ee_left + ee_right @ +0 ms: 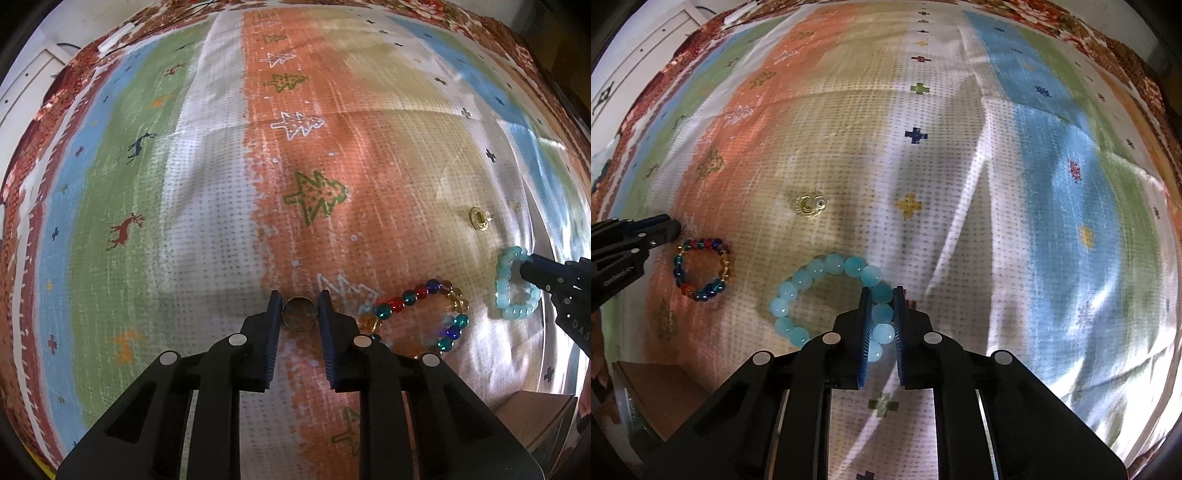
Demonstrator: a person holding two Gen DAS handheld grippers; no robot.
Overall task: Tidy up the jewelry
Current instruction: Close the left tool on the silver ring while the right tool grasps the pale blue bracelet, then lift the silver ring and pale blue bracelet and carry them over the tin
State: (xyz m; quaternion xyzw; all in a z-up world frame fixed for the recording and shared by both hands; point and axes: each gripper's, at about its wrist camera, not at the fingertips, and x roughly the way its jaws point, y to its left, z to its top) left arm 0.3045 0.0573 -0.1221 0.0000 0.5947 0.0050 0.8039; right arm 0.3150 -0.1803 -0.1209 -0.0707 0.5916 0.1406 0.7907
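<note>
My left gripper point(298, 300) is shut on a gold ring point(299, 314), held between its blue pads just over the patterned cloth. My right gripper point(882, 295) is shut on a pale blue bead bracelet point(812, 273), gripping its right side; the rest of the loop lies on the cloth. That bracelet also shows in the left wrist view point(511, 284) with the right gripper point(524, 267) on it. A multicoloured bead bracelet point(417, 314) lies right of my left gripper; it also shows in the right wrist view point(701, 269). A small gold brooch point(809, 205) lies beyond the bracelets, also in the left wrist view point(479, 218).
A striped cloth point(207, 192) with tree and deer motifs covers the surface. A brown box point(661, 391) sits at the near left in the right wrist view and shows at the lower right of the left wrist view point(535, 417). White furniture point(635, 59) stands past the far left edge.
</note>
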